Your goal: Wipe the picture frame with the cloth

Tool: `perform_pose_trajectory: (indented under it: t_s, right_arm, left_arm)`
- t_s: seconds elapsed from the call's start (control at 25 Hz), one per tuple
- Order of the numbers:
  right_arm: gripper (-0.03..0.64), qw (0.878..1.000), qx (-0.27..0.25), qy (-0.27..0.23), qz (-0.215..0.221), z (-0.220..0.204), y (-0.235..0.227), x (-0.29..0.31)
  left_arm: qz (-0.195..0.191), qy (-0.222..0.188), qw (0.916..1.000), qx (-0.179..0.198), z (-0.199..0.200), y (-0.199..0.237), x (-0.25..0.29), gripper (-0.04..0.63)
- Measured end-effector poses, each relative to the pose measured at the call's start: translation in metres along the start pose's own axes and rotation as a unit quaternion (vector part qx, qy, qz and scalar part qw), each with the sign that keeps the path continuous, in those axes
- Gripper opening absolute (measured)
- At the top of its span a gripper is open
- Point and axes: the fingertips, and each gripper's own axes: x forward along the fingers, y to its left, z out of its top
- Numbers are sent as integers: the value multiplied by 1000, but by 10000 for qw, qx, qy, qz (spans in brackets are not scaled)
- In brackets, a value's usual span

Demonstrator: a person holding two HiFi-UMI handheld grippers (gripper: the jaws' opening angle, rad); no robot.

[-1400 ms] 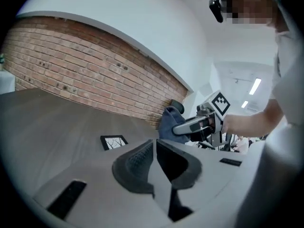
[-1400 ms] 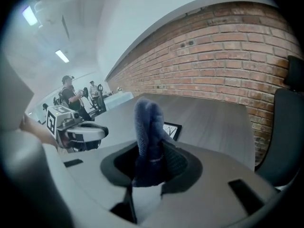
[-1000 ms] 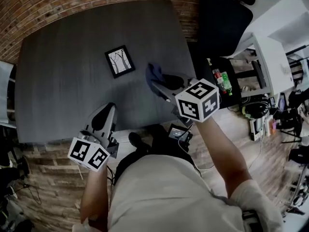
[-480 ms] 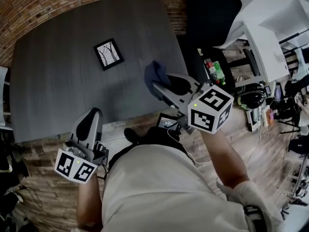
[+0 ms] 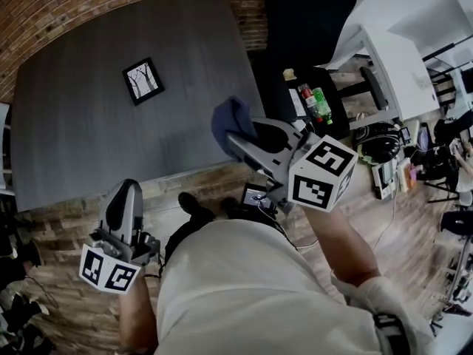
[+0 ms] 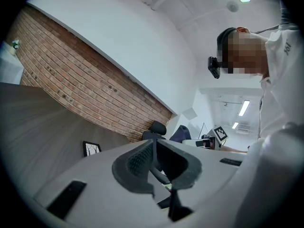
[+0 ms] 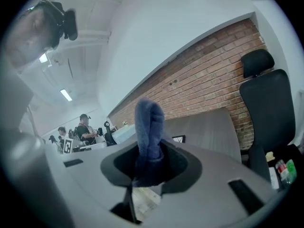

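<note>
Grey table (image 5: 74, 132), one picture frame (image 5: 143, 80), right claw (image 5: 235, 136) pinching one blue cloth (image 5: 228, 115), left claw (image 5: 126, 192) pressed together

The cloth (image 7: 148, 127) is looking like soft, fuzzy blue fabric. The table (image 5: 74, 132) is showing a matt, dark grey wood grain. The frame (image 5: 143, 80) is looking smooth and black around a pale print. The left gripper (image 6: 153, 156) and right gripper (image 7: 148, 167) are showing smooth, matt grey plastic, with dark ribbed pads (image 6: 137, 161). The wall (image 5: 52, 2) is showing rough red brick, and the floor (image 5: 384, 220) is showing wood planks.
</note>
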Motion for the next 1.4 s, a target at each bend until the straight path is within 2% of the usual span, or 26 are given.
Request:
perform_pose_trajectory:
  t_s: [0.28,0.64,1.08,1.4]
  right_arm:
    - [112,9995,90,123,284,-25,-4,-52]
    - [112,9969,-15,286,738,-48,14,-82]
    - [110,9980,-203,56,593,-33,26,-85]
    - [107,9985,-378,-177,347,-24,50,-74]
  left_arm:
    - [263,-83,9996,19,-27,-66,-10,31]
    - [849,-207,9961,-101,-58,-108,-53,31]
    - [645,-291,9974,90,-36,-115,-58,31]
    - [569,-191,9982,72,-29,-93,-89,31]
